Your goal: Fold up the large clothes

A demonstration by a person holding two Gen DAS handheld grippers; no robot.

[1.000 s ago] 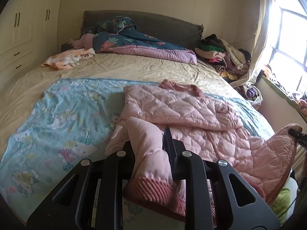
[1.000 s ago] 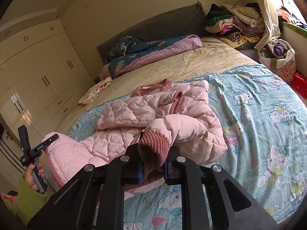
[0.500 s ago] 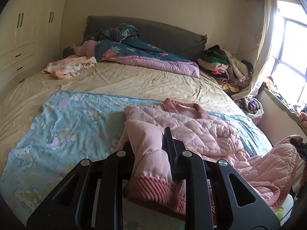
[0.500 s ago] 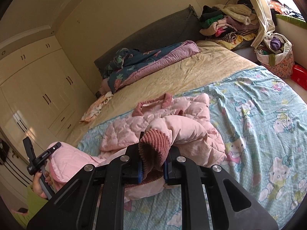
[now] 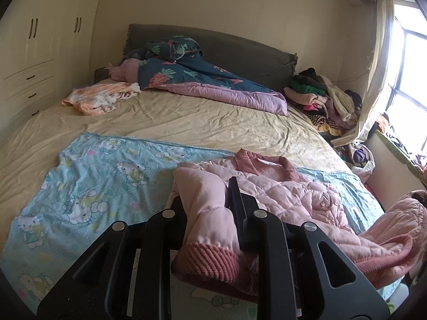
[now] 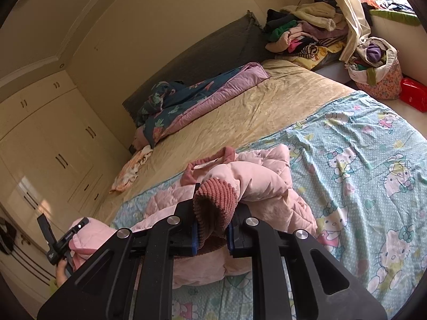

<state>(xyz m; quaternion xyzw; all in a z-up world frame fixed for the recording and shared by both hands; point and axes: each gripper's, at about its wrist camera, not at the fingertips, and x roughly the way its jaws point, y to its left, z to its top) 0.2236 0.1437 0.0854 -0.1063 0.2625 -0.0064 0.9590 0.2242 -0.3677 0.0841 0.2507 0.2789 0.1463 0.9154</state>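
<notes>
I see the bed filling most of both views, its tan sheet wrinkled and a grey headboard along the wall at the top. A light-blue cartoon-cat blanket is spread over the near part of the bed, across the lower left of the left wrist view and the right half of the right wrist view. A dark floral quilt with a lilac lining is bunched at the headboard. A heap of mixed clothes sits at the right edge of the left wrist view, beside the curtain and window.

The pink quilted jacket lies crumpled on the blue blanket in the lower centre and right of the left wrist frame, its darker collar towards the headboard. A small peach-and-white garment lies on the tan sheet at the upper left.

My left hand-held gripper is clamped on one sleeve, its ribbed rose cuff hanging out below the jaws. My right hand-held gripper is clamped on the other ribbed cuff, in the centre of the right wrist frame. In that frame's lower left, a hand holds the left hand-held gripper with pink jacket fabric bunched against it.
</notes>
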